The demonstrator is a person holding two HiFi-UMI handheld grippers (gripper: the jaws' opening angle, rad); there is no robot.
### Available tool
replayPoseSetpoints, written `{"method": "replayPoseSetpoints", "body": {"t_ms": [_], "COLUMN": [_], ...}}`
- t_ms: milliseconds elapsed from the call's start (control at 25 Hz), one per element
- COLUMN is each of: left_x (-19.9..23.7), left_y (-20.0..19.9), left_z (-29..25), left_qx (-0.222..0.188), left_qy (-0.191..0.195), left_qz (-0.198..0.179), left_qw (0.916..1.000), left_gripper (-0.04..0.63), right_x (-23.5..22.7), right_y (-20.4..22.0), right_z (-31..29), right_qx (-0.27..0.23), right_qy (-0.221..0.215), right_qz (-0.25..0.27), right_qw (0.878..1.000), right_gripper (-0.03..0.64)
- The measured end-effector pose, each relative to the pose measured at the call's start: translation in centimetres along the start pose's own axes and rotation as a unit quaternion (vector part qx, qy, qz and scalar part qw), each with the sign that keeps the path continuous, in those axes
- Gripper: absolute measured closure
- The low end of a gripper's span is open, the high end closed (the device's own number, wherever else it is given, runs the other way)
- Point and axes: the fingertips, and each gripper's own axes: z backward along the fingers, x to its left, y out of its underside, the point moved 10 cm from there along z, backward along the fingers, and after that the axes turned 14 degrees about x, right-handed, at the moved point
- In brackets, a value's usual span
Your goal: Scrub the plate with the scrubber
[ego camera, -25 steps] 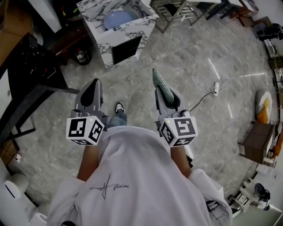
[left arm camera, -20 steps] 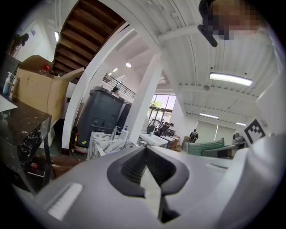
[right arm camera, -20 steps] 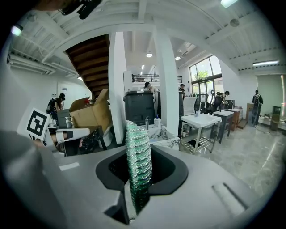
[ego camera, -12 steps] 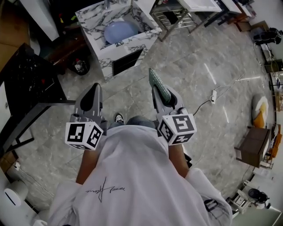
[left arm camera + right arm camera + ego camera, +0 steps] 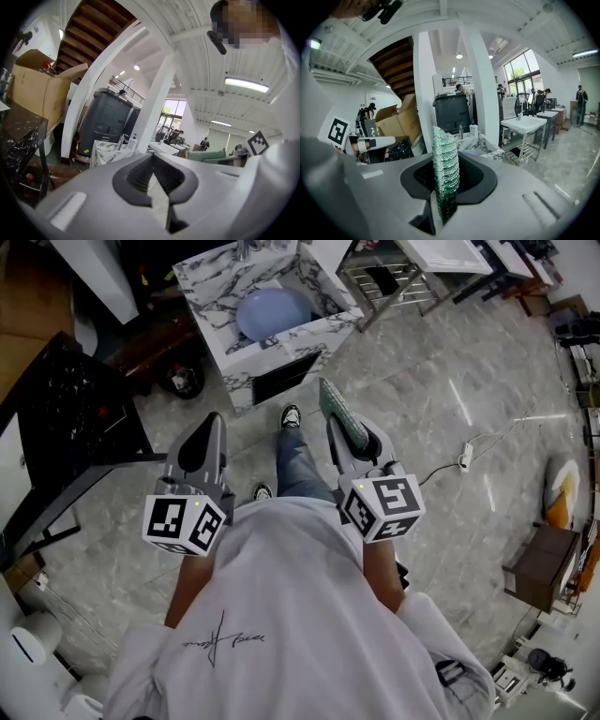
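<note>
Clearly you stand short of the marble sink (image 5: pixel 298 337), and the blue plate (image 5: pixel 272 311) lies in its basin, well apart from both tools. Your right gripper (image 5: pixel 349 439) is clamped on the green scrubber (image 5: pixel 337 412), which sticks out on edge past the jaw tips. Your left gripper (image 5: pixel 207 430) has its jaws pressed together with nothing between them. Close in squarely, lay the scrubber's broad face flat on the plate, and be ready to steady the rim with the left.
</note>
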Motion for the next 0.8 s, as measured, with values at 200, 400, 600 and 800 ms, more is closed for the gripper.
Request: {"method": "replayPoseSetpoints", "body": {"t_ms": [200,400,600,800], "left_x": [0.8,1.9,3.1,4.7], "left_y": [-2.3,-5.2,-8.4,-11.4], "left_z": [-3.4,-8.0,-12.9,-18.3], "left_qx": [-0.008,-0.013,-0.010,0.002], "left_qy": [-0.008,-0.023,-0.041,-0.064], "left_qz": [-0.013,-0.017,-0.019,-0.022], "left_qw": [0.9999,0.9995,0.9989,0.9977], "left_gripper": [0.551,0.551,0.551,0.551], "right_x": [-2.4,-6.1,-9.9,-13.5], "right_y": [-2.6,-6.0,-9.8,-13.5], "right_z": [-3.4,-7.3,-12.0,-17.0], "right_qx": [-0.009,-0.016,-0.009,-0.003], "right_qy": [-0.019,-0.031,-0.048,-0.063], "right_qz": [0.004,0.005,0.003,0.012], "right_qw": [1.000,0.999,0.999,0.998], "right_gripper": [0.563,0.563,0.563,0.563]}}
